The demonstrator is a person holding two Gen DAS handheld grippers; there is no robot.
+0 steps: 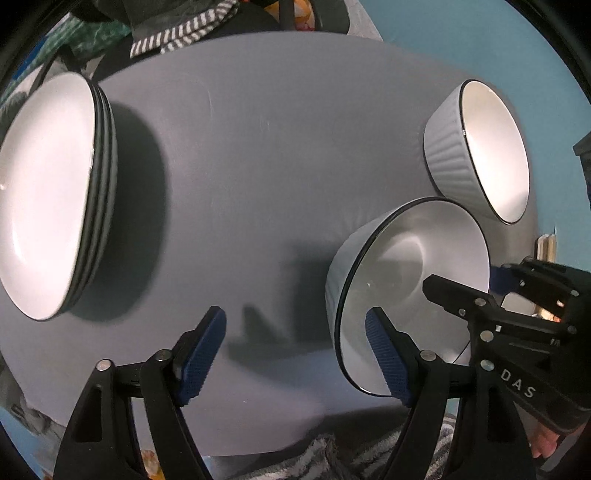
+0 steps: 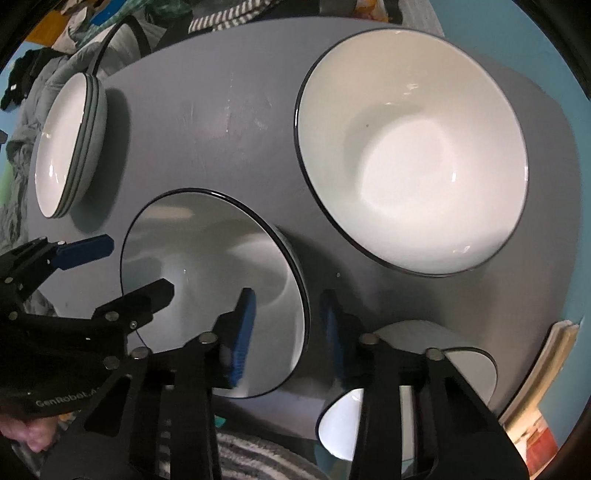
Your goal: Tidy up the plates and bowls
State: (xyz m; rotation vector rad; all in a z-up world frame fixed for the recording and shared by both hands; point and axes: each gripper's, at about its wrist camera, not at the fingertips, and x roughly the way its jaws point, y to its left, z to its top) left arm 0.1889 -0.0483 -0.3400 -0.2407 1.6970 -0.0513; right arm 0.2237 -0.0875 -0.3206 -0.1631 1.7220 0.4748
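The right gripper (image 2: 288, 332) is straddling the near bowl's (image 2: 207, 280) right rim, pads spread, not pinching. The left gripper (image 1: 295, 350) is hovering spread wide beside it. The bowl is sitting upright, mouth up, on the grey table (image 1: 258, 147).

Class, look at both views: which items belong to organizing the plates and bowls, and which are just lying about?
Belong to the job:
stack of plates
shaded bowl
bright bowl
third bowl at the table edge

Just lying about:
striped cloth beyond the table
fuzzy striped textile below it
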